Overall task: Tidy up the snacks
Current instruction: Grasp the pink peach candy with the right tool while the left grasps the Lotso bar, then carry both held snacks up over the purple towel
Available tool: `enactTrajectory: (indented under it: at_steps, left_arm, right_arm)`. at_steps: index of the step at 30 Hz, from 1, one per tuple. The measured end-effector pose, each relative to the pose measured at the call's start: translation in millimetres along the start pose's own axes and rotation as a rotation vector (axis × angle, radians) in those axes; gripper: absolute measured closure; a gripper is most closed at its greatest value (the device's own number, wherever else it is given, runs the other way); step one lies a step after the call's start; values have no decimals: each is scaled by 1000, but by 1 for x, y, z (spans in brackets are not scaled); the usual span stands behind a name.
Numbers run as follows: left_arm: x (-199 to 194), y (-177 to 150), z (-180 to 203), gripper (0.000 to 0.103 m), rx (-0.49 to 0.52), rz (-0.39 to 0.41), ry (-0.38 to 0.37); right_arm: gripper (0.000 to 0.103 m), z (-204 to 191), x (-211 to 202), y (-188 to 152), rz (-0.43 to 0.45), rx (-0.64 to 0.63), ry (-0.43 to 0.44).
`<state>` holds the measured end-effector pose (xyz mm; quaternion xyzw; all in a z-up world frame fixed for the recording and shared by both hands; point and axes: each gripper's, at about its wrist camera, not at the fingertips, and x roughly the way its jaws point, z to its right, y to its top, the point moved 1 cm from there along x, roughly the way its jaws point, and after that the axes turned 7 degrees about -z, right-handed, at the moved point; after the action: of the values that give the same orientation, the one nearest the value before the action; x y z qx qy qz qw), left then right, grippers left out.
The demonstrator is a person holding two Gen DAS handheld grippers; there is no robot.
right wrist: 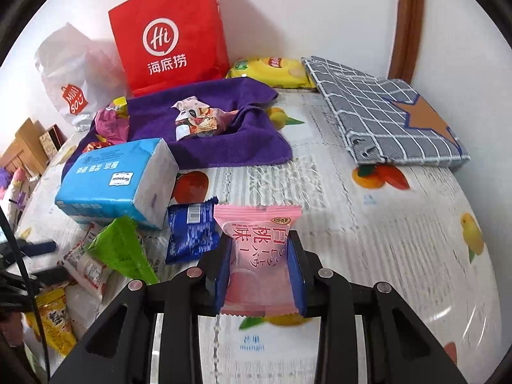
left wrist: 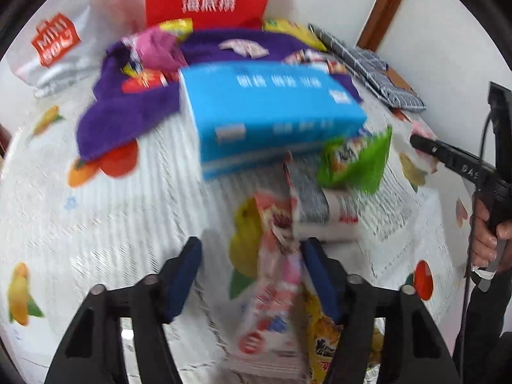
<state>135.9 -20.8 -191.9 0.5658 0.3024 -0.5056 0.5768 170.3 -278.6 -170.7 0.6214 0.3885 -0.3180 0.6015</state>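
Table (right wrist: 368,211): fruit-print cloth is carrying a loose scatter of snacks; sorting is looking only partly done.
Purple towel (right wrist: 204,140): a few wrapped sweets are already sitting on it, near the red bag (right wrist: 169,32).
Tissue pack (right wrist: 118,179): lying beside the heap, crowding it.
Unsorted heap: green packet (right wrist: 121,249), blue packet (right wrist: 192,233) and yellow packet (right wrist: 52,320) are waiting.
Right gripper (right wrist: 260,275): clamping a pink peach sweet (right wrist: 256,249) above the cloth, still needing placing.
Left gripper (left wrist: 252,275): standing half-open around a long pink packet (left wrist: 275,288); blur is hiding whether the pads are pressing.
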Motion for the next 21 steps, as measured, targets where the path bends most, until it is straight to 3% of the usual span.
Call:
enactTrajectory:
  at_steps: [2,4,6,13,17,20,21]
  left_arm:
    - [-2,-3,2,53,6,19,21]
    - [-2,-5,1,77,2,14,3]
    - [-4,-6,-4,81,-17,17,4]
    - [-16,-16,-34,80,-120,44,92]
    - [-14,-19,-39,69,-144,71,153]
    - [-12,-19,-36,69,-135,89,186]
    - [-12,-19,-35,77,-133,94,192]
  right_arm:
    - [70,3,-5,-5,1,11,1]
    - [70,4,-8,-9,2,15,0]
    - [70,4,-10,-12,1,18,2]
    - [70,-4,-9,-19,-4,5,25]
    - [70,-10,2,-25,-29,3,38]
    - [70,-12,11,-31,-48,1,26]
    - [70,-12,13,-33,-53,-1,19]
